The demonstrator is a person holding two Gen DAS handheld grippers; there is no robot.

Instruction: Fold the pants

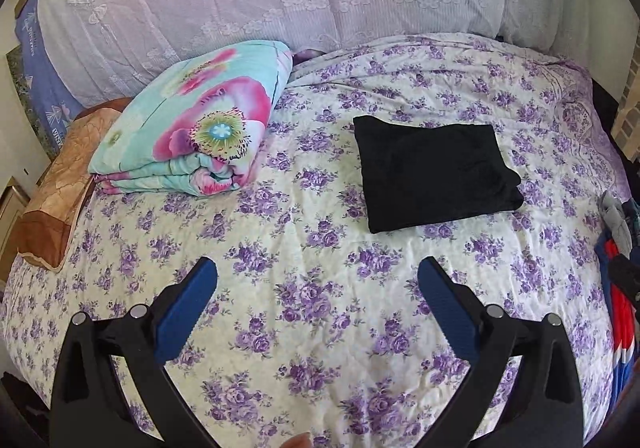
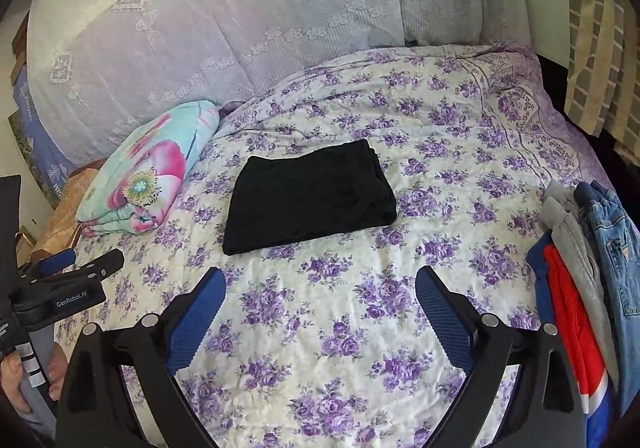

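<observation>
Floral bed is carrying folded black pants.
Both grippers, left and right, are hovering with jaws wide, empty (soft, limp cloth; probably best gripped at edges).

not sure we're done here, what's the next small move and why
Probably reach the right gripper toward the clothes pile at the bed's right edge: the black pants already lie folded flat, and both it and the left gripper are open and empty.
</observation>
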